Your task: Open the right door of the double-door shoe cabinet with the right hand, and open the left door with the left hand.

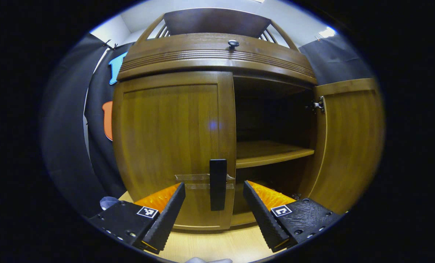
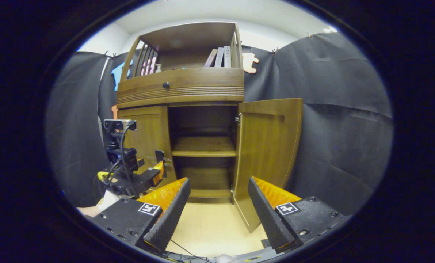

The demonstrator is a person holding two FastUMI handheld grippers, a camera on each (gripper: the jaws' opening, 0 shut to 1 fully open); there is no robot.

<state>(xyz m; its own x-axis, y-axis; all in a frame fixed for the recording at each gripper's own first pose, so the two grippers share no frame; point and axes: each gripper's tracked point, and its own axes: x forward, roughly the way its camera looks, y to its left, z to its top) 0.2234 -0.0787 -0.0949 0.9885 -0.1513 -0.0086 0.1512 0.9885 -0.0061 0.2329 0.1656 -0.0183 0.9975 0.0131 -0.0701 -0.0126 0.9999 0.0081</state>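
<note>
Left tool (image 1: 213, 204) spread around upright handle (image 1: 217, 184); left door (image 1: 173, 146) closed.

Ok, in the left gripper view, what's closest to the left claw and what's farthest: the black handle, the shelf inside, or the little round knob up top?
1. The black handle, on the shut left door, sits just ahead between the open left claw fingers.
2. The shelf inside, to the right, deeper in the cabinet.
3. The little round knob, high on the drawer front.

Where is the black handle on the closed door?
In the left gripper view, the black handle sits low on the left door's right edge, between the open left gripper's fingers.
</note>
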